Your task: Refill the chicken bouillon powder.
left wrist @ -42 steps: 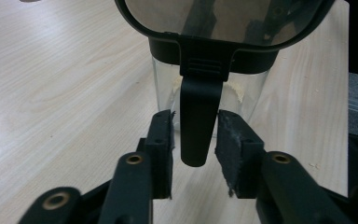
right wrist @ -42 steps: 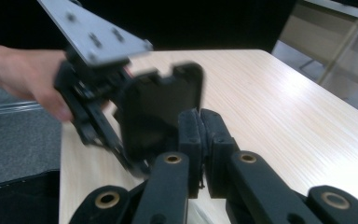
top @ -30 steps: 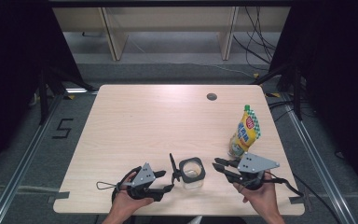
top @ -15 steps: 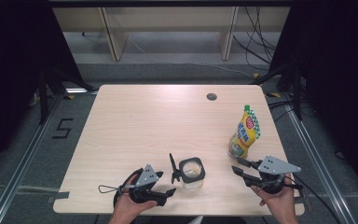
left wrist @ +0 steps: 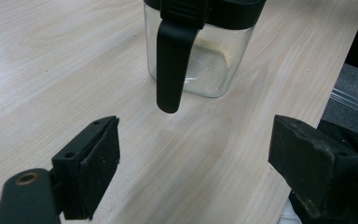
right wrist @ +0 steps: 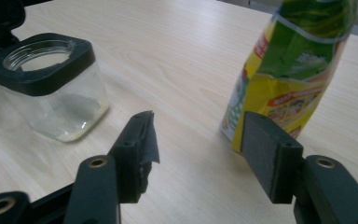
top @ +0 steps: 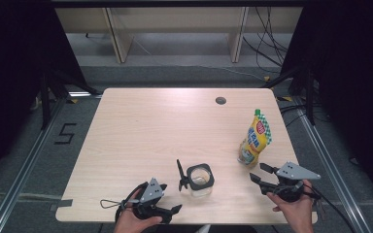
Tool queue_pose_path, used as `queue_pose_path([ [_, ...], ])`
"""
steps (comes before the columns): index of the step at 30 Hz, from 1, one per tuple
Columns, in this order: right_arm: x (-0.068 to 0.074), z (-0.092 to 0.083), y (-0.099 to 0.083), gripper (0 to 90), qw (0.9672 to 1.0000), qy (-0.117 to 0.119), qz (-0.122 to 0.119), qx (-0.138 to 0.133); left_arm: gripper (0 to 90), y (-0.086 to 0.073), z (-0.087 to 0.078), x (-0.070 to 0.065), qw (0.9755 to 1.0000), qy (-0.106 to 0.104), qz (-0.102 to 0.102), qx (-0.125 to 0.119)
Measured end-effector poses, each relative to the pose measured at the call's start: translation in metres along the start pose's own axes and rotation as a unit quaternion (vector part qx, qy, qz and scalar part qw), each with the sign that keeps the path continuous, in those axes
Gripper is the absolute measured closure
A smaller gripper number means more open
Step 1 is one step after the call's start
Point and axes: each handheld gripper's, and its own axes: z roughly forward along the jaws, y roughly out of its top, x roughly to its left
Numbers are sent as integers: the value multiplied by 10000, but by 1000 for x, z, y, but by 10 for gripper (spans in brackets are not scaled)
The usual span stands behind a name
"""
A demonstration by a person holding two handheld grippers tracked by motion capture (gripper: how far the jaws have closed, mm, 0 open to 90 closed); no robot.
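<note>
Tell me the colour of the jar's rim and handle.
Black, on a clear jar; the left gripper view shows it best.

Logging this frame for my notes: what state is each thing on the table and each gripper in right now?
jar: upright, lid flipped open, a little pale powder at the bottom.
pouch: standing upright, green cap on, untouched.
left gripper: open, holding nothing, aimed at the jar's hanging lid.
right gripper: open, holding nothing, near the pouch's base.
</note>
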Motion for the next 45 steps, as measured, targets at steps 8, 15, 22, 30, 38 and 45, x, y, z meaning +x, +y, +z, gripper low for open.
queue_pose_path([
  [8,-6,4,-2,334,9998,-171,17,-64,160,-5,2,3,10000,36,-81,39],
  [15,-4,7,-1,298,9993,-236,256,-95,160,-7,3,2,10000,23,-57,-71],
  [22,-7,9,1,271,9988,-373,93,-296,160,-7,2,4,10000,68,-43,48],
  [30,-4,13,6,264,9962,-694,389,-359,160,-8,4,4,9999,77,-43,70],
  [38,-16,37,19,253,9925,-1119,273,-414,160,-8,4,5,9999,71,-79,33],
  [45,-24,53,27,349,9880,-1446,76,-538,163,-8,3,6,9999,83,-107,-25],
])
